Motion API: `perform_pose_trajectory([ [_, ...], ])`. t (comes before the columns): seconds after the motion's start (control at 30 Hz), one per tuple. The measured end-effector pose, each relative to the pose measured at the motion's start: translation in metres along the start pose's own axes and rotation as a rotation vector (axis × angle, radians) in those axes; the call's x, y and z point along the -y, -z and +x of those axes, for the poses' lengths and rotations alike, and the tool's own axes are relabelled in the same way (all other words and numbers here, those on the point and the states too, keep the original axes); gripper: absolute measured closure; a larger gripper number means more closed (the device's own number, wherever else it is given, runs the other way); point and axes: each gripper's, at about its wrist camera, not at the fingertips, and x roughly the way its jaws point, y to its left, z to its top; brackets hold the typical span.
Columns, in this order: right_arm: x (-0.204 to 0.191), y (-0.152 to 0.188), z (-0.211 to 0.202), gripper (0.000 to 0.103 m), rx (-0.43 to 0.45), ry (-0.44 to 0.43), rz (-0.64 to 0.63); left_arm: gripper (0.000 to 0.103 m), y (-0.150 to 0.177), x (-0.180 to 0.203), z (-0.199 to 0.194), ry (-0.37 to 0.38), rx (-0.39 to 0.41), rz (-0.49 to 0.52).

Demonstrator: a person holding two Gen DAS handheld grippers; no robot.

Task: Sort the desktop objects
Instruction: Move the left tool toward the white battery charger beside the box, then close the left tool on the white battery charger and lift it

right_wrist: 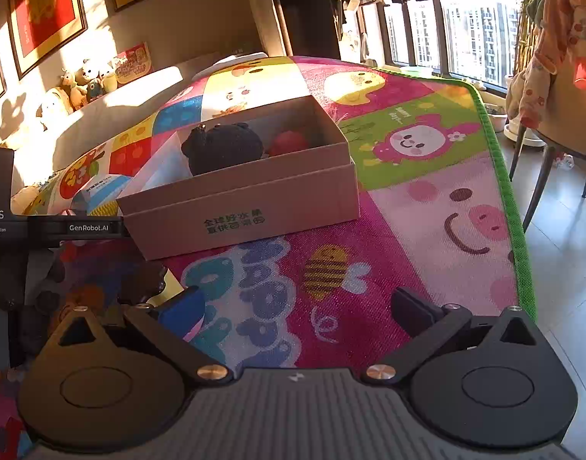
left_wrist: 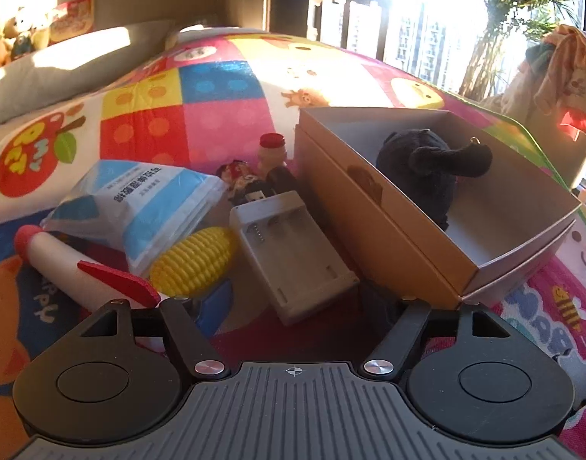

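In the left wrist view a grey battery charger point(left_wrist: 293, 253) lies on the mat, its near end between the fingers of my left gripper point(left_wrist: 300, 306), which is open with both pads clear of it. To its left are a yellow toy corn point(left_wrist: 193, 260), a blue-and-white packet point(left_wrist: 139, 207) and a white roller with a red tip point(left_wrist: 59, 260). A small doll point(left_wrist: 247, 186) and a red-capped bottle point(left_wrist: 271, 151) lie behind. The cardboard box point(left_wrist: 369, 211) on the right holds a black plush point(left_wrist: 427, 165). My right gripper point(right_wrist: 296, 314) is open wide over bare mat, in front of the box point(right_wrist: 247, 211).
The colourful play mat point(right_wrist: 427, 207) ends in a green edge point(right_wrist: 511, 207) at the right, with tiled floor and a chair draped in clothes point(right_wrist: 553, 76) beyond. A red object point(right_wrist: 289, 143) lies in the box beside the plush. A grey cushion point(left_wrist: 63, 65) borders the mat's far left.
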Motion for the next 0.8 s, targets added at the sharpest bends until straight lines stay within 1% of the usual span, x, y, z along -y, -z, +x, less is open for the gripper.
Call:
perform_pose_trajectory([
  [0.03, 0.0, 0.0, -0.001, 0.0, 0.005, 0.002, 0.0, 0.046, 0.0, 0.0, -0.001, -0.007, 0.002, 0.01],
  [0.07, 0.0, 0.001, -0.001, 0.0, 0.01, 0.003, 0.002, 0.061, 0.0, 0.0, -0.003, -0.03, 0.003, 0.023],
  [0.13, 0.0, 0.001, -0.001, 0.0, 0.008, 0.005, 0.001, 0.075, 0.001, -0.006, -0.004, -0.068, 0.003, 0.027],
  [0.23, 0.0, 0.001, 0.0, 0.0, 0.005, 0.003, 0.0, 0.081, 0.002, -0.025, -0.01, -0.108, -0.003, -0.03],
  [0.27, 0.0, 0.0, 0.0, 0.0, 0.003, 0.005, 0.0, 0.081, 0.002, -0.029, -0.013, -0.115, -0.011, -0.044],
  [0.3, 0.0, -0.001, -0.001, 0.0, 0.003, 0.011, 0.001, 0.078, 0.002, -0.033, -0.017, -0.103, -0.019, -0.06],
  [0.33, 0.001, -0.004, -0.003, 0.0, 0.011, 0.013, 0.001, 0.062, 0.002, -0.034, -0.022, -0.061, -0.026, -0.07],
  [0.37, 0.002, -0.009, -0.006, 0.0, 0.029, 0.004, -0.006, 0.042, 0.001, -0.034, -0.025, -0.019, -0.025, -0.075],
  [0.4, 0.003, -0.017, -0.01, 0.001, 0.054, 0.0, -0.012, 0.034, -0.001, -0.031, -0.029, -0.005, -0.01, -0.076],
  [0.43, 0.005, -0.029, -0.013, 0.005, 0.08, 0.002, -0.01, 0.026, -0.003, -0.027, -0.03, -0.003, 0.008, -0.072],
  [0.47, 0.008, -0.042, -0.013, 0.01, 0.095, 0.001, -0.008, 0.025, -0.006, -0.023, -0.029, -0.003, 0.015, -0.075],
  [0.53, 0.01, -0.07, -0.004, 0.032, 0.095, 0.017, -0.013, 0.024, -0.013, -0.019, -0.017, -0.012, 0.002, -0.118],
  [0.6, 0.009, -0.09, 0.01, 0.043, 0.1, 0.059, -0.028, 0.024, -0.019, -0.02, 0.0, -0.043, -0.024, -0.179],
  [0.63, 0.008, -0.097, 0.018, 0.046, 0.094, 0.074, -0.04, 0.024, -0.021, -0.021, 0.008, -0.052, -0.031, -0.204],
  [0.7, 0.002, -0.104, 0.029, 0.046, 0.084, 0.084, -0.066, 0.023, -0.024, -0.022, 0.016, -0.049, -0.026, -0.222],
  [0.77, -0.004, -0.106, 0.038, 0.046, 0.076, 0.072, -0.101, 0.024, -0.028, -0.021, 0.021, -0.054, -0.024, -0.203],
  [0.8, -0.006, -0.106, 0.042, 0.046, 0.07, 0.072, -0.11, 0.028, -0.029, -0.02, 0.022, -0.051, -0.022, -0.189],
])
